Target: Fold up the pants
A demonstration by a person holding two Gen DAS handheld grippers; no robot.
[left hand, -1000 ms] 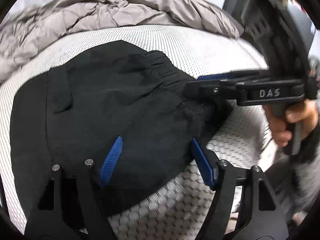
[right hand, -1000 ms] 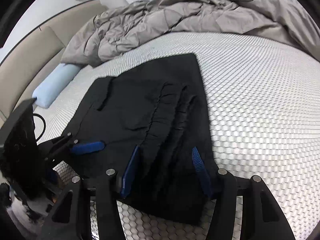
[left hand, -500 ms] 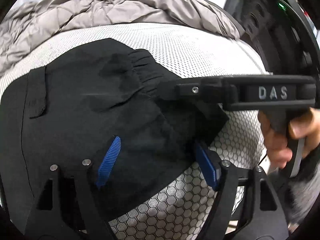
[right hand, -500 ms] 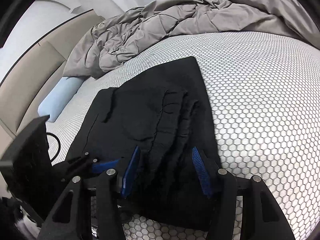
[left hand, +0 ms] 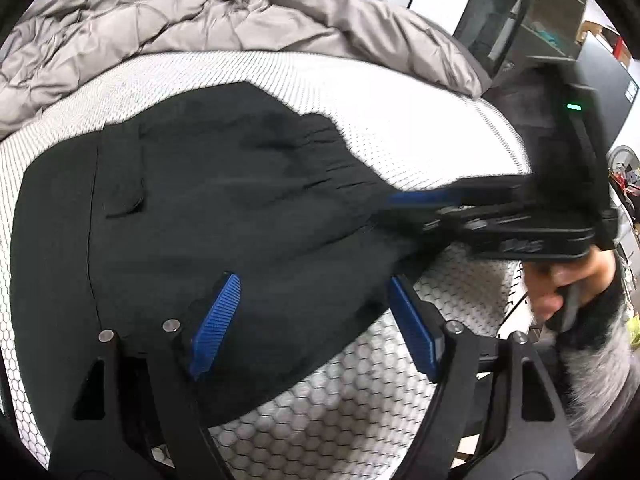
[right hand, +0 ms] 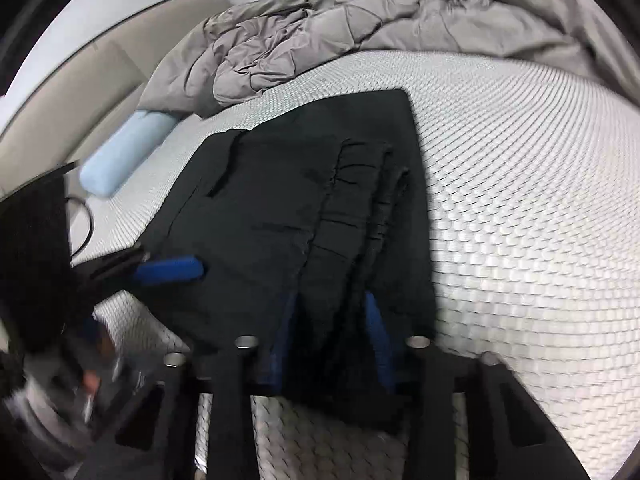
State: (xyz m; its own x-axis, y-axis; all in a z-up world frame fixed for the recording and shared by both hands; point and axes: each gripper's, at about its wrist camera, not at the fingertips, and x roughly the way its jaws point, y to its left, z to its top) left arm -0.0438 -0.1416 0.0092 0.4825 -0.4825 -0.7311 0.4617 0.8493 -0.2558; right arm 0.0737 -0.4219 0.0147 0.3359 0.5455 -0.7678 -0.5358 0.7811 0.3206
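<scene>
Pants, black and already doubled over themselves, lay on the bed's honeycomb-patterned mattress, with the gathered waistband toward the near edge, where both tools could reach it. A rumpled grey duvet was pushed to the far side and a pale blue bolster lay off by the headboard, leaving the middle free for folding.

The right hand-held gripper sat astride the waistband's bunched layers, its jaws closing with the thick fabric between the blue pads; blur made it hard to tell whether the pads already pressed on it. Taking that corner looked like the start of a lift for the next fold.

The left hand-held gripper stood with its jaws wide apart, one pad over the cloth and the other over bare mattress, straddling the near hem but clamping nothing. It seemed placed to take the neighbouring edge so that both corners could rise evenly.
</scene>
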